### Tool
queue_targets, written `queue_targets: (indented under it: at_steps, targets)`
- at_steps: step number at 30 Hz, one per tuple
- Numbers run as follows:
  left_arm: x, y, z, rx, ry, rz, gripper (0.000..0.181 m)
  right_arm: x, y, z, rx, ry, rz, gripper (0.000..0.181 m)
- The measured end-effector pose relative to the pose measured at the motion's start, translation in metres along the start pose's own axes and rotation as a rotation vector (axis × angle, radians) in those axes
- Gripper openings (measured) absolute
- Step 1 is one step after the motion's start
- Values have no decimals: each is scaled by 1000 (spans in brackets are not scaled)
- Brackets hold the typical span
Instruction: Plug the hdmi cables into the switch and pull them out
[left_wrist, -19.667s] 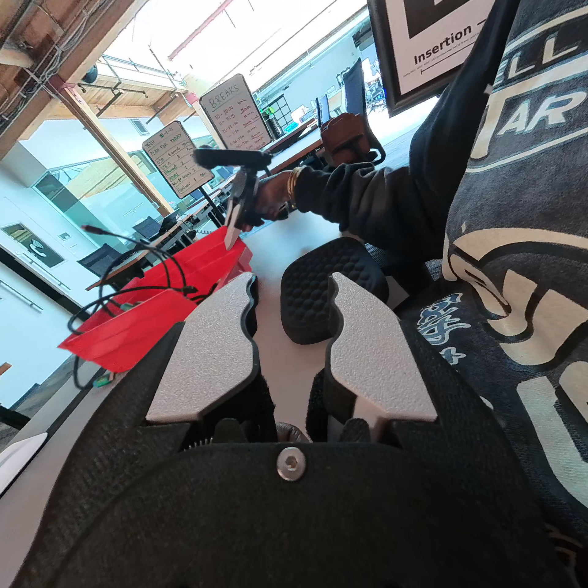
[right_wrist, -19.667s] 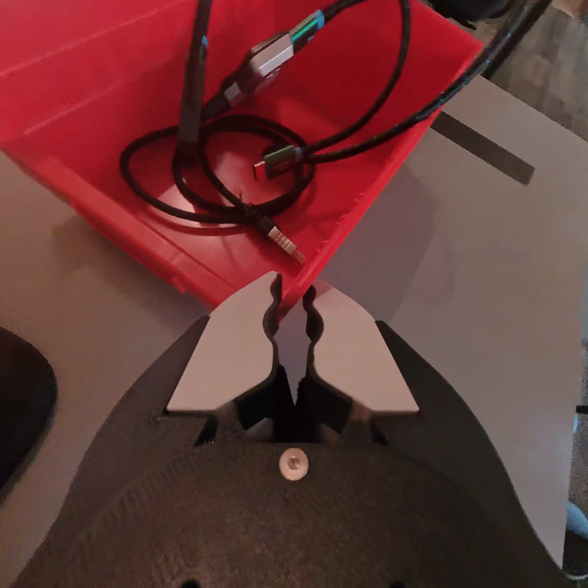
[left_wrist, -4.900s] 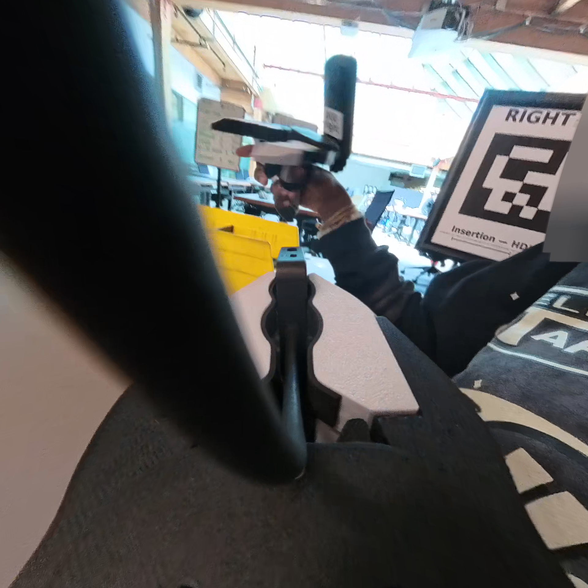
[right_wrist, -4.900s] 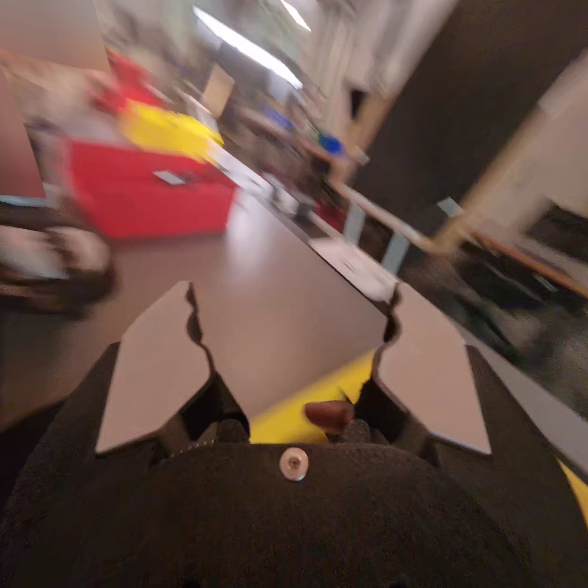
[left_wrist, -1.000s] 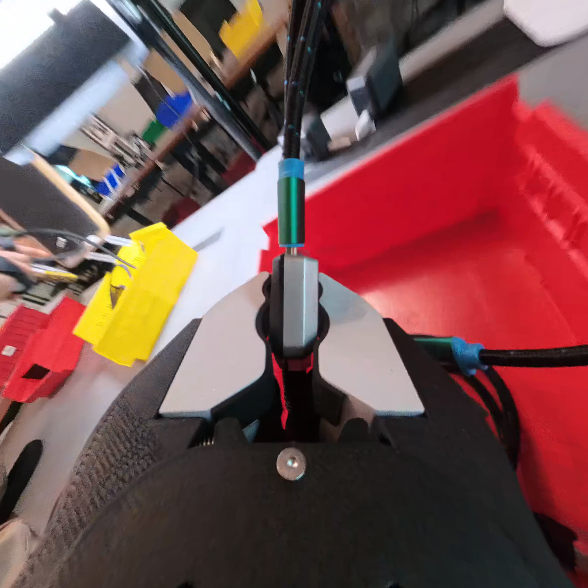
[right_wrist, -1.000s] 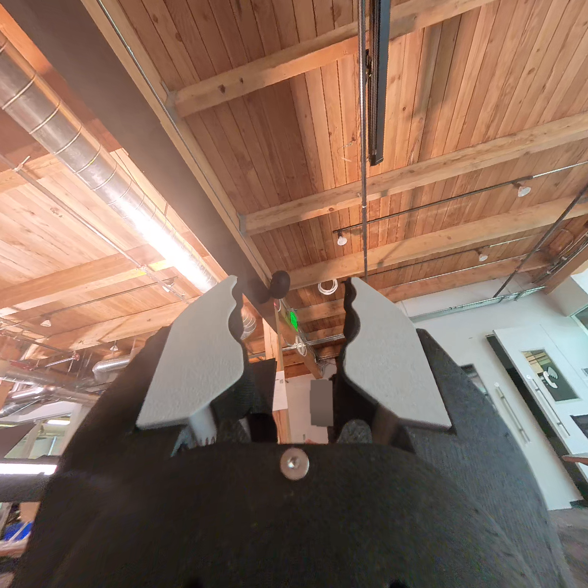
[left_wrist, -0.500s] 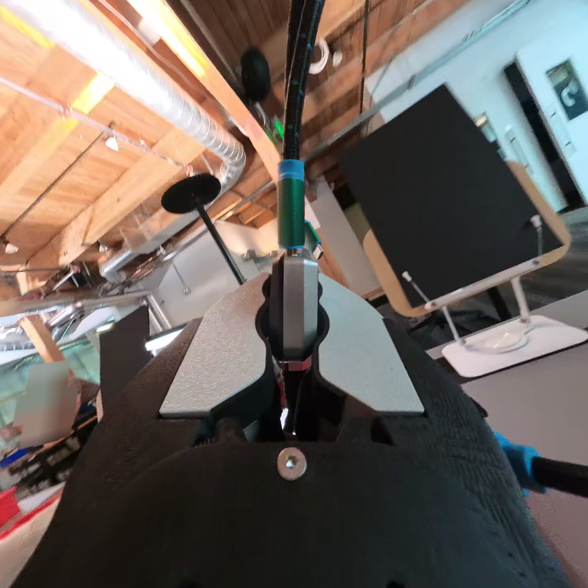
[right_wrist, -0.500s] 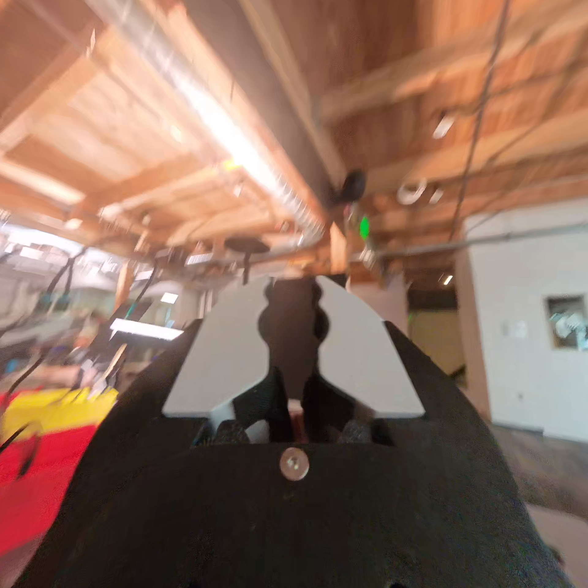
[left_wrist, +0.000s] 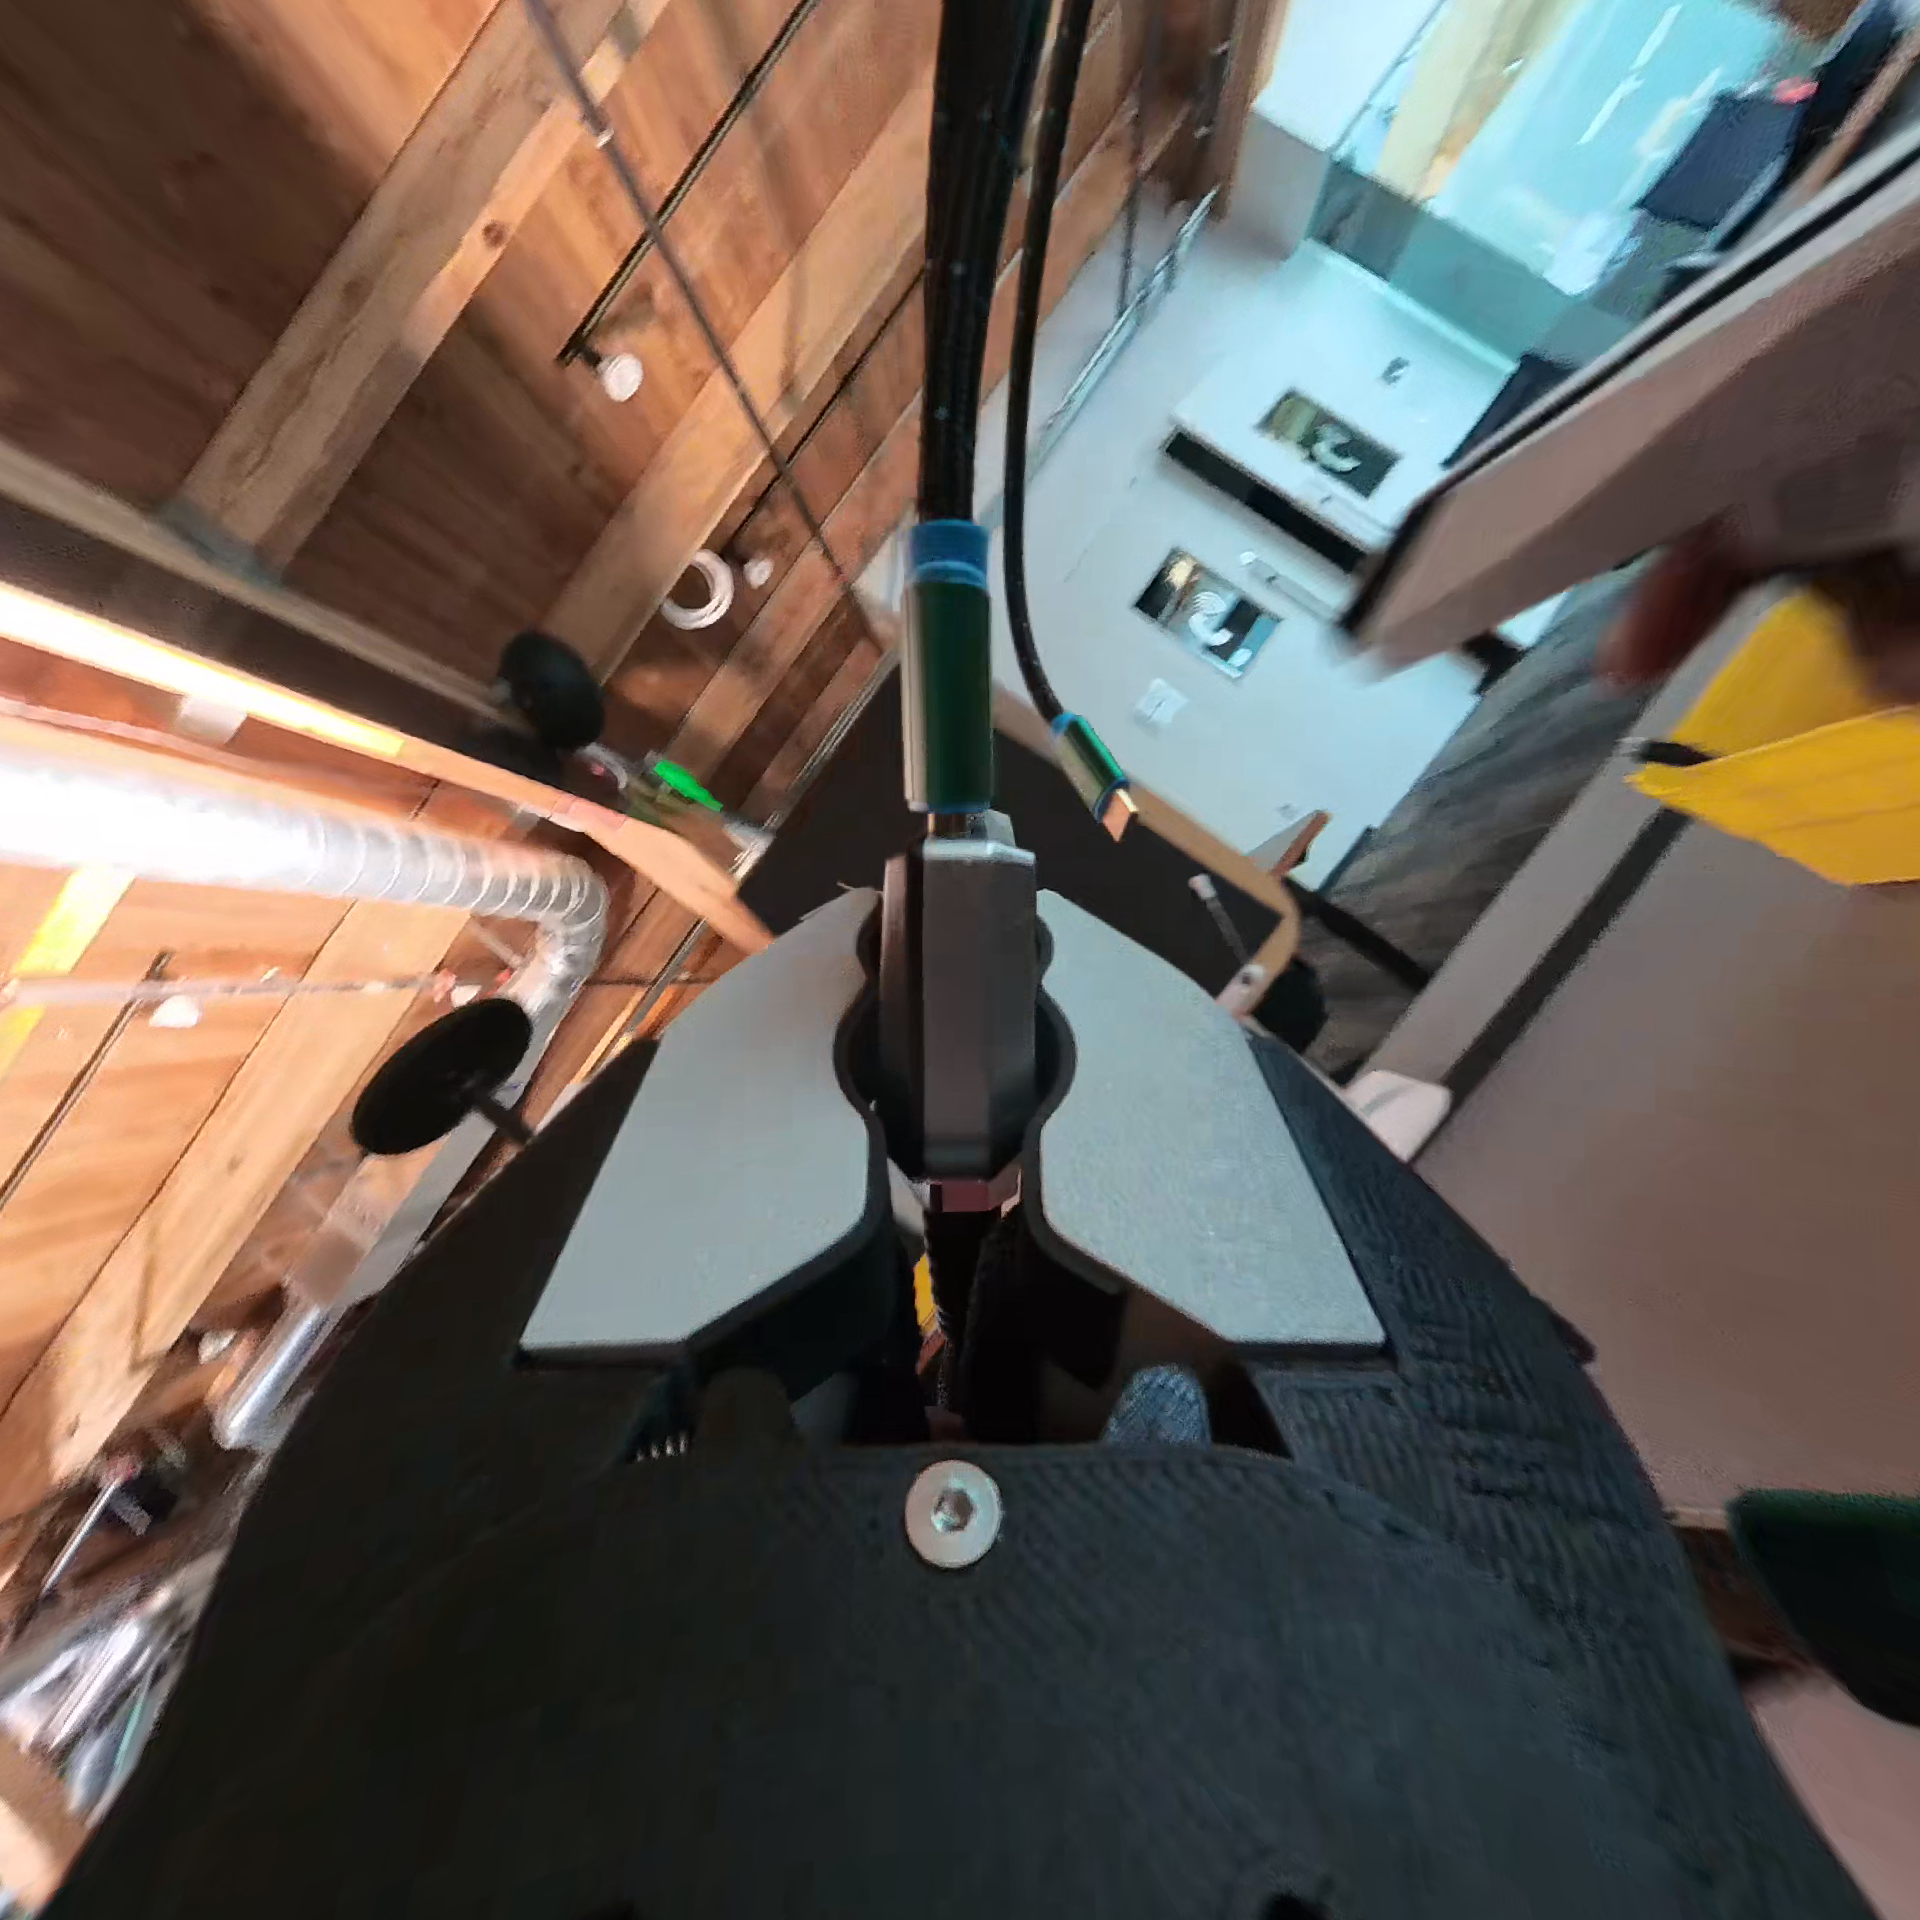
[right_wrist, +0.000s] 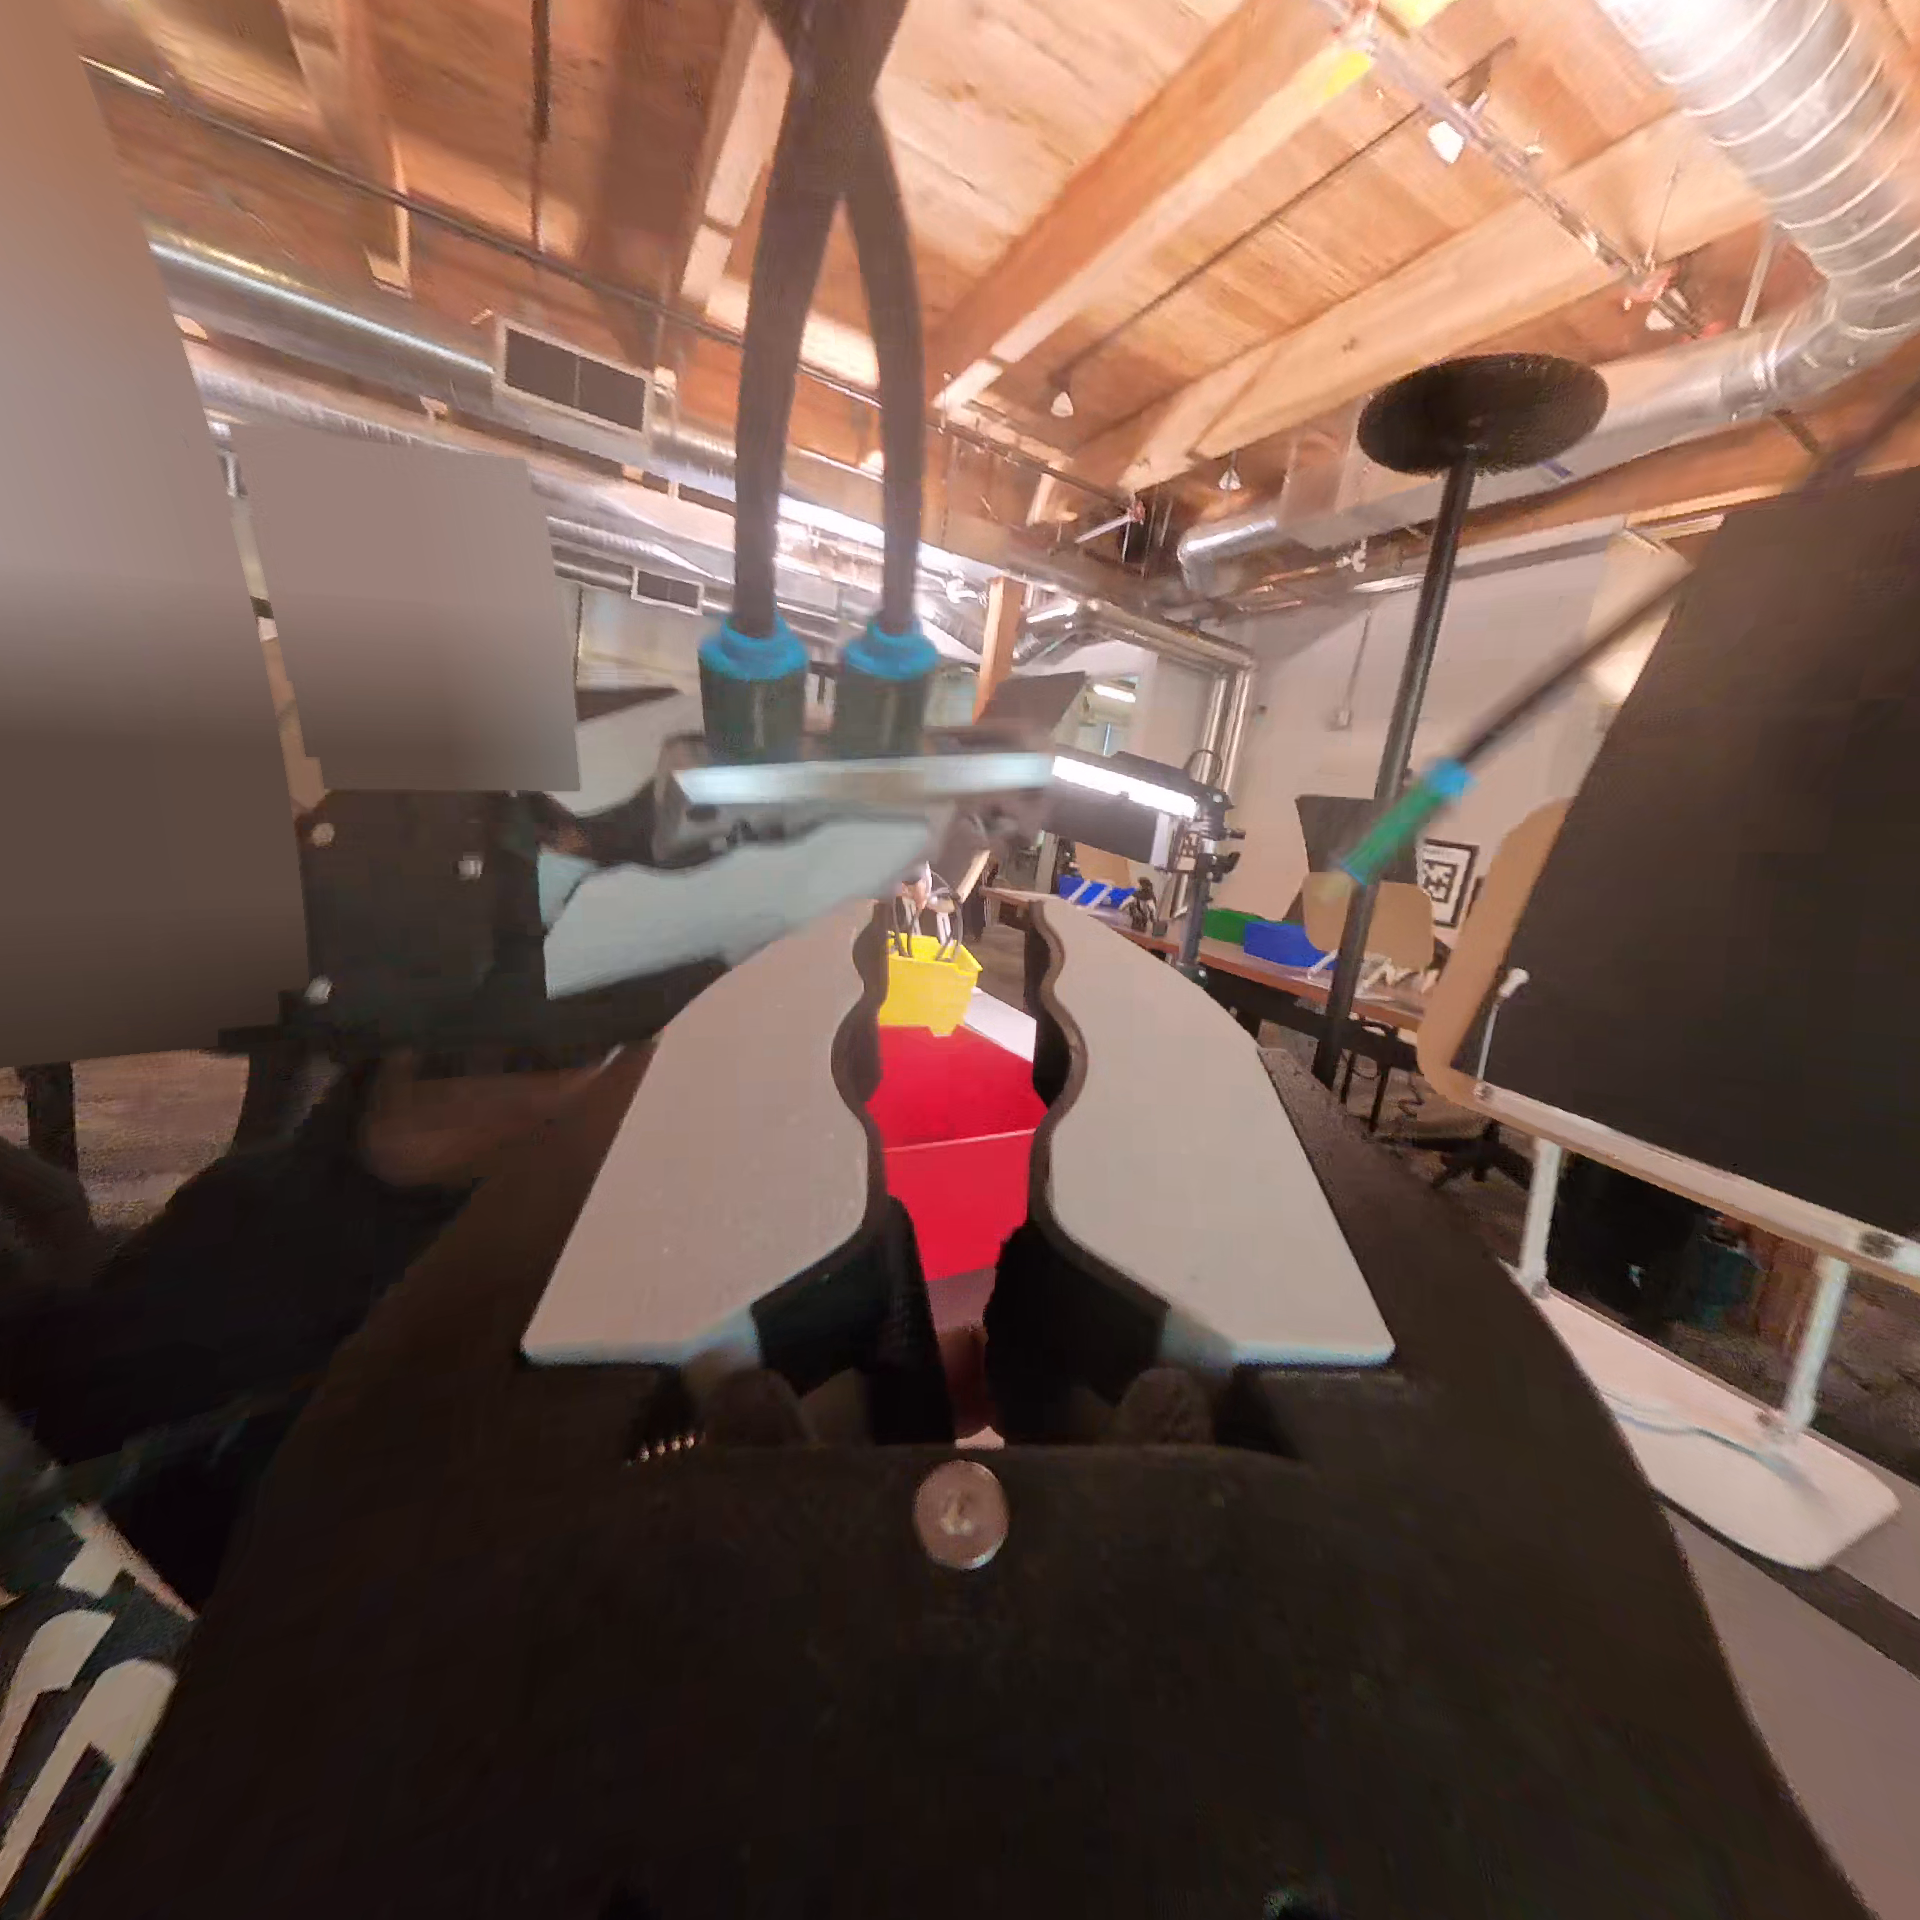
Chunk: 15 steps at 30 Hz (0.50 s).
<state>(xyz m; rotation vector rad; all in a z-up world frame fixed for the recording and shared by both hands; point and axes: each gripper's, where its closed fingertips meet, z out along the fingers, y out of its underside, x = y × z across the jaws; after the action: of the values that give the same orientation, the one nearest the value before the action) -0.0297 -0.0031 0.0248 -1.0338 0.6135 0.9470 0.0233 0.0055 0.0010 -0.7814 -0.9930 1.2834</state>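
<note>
Switch (left_wrist: 958, 1013) is sitting pinched in left tool (left_wrist: 956, 1023), two cables (right_wrist: 821, 416) plugged in; right tool (right_wrist: 954, 1023) is hanging slightly spread, gripping nothing.

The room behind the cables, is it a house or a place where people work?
Most likely a workshop or lab, not a house. There are bare wooden ceiling beams, shiny metal air ducts, and long tables with coloured plastic bins on them.
</note>
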Motion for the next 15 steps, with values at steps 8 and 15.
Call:
queue_targets:
  at_steps: [8, 15]
  targets:
    - [46, -8, -4, 71, 9, 101, 22, -11, 3, -2, 131, -95, 40, 20]
    - [49, -4, -9, 80, 40, 42, 21, -17, 1, -6, 189, -135, 23, 22]
